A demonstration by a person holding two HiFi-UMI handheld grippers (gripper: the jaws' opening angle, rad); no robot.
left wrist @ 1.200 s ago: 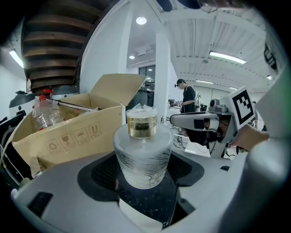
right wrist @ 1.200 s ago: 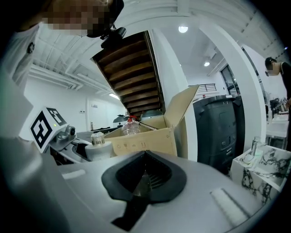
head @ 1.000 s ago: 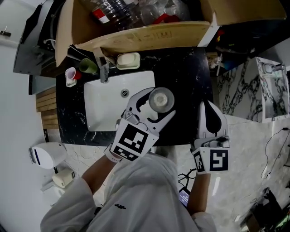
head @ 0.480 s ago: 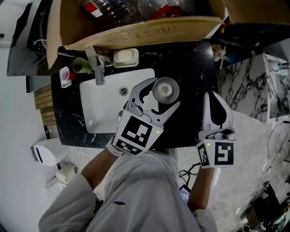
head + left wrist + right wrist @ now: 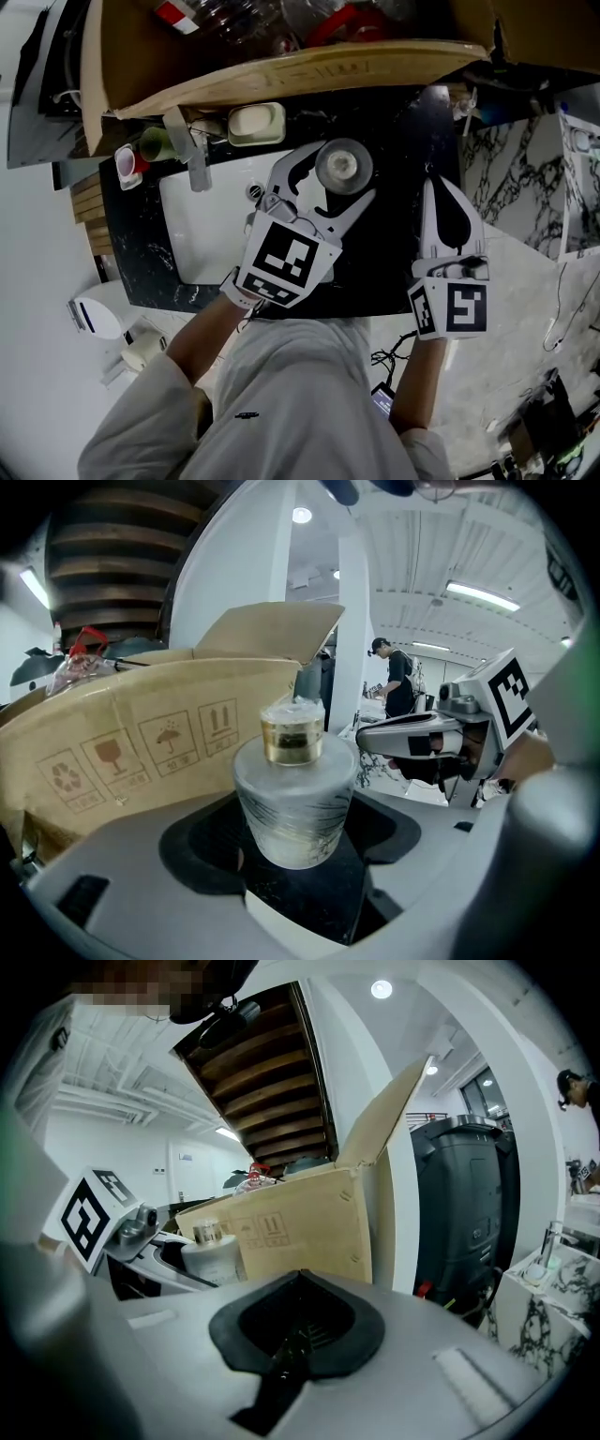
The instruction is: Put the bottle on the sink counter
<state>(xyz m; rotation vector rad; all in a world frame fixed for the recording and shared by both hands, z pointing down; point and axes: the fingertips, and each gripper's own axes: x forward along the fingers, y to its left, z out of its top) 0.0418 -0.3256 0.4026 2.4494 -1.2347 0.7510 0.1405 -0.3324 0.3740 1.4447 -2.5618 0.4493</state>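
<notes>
A black marbled sink counter (image 5: 398, 244) fills the middle of the head view, with a white basin (image 5: 202, 234) sunk in its left half and an open cardboard box (image 5: 281, 70) along the top of the frame. We see the left gripper (image 5: 339, 176) reaching up from lower centre, its jaws clamped round the lower body of the bottle (image 5: 343, 166), a frosted glass one with a gold cap. The bottle stands upright, its long axis pointing at the head camera, so only its round top shows, in the upper middle of the frame. It is over bare counter just right of the basin, so we judge the coming move to be straight down. The right gripper (image 5: 439, 192) is at the right of the frame, jaws pressed together on nothing, apart from the bottle.
</notes>
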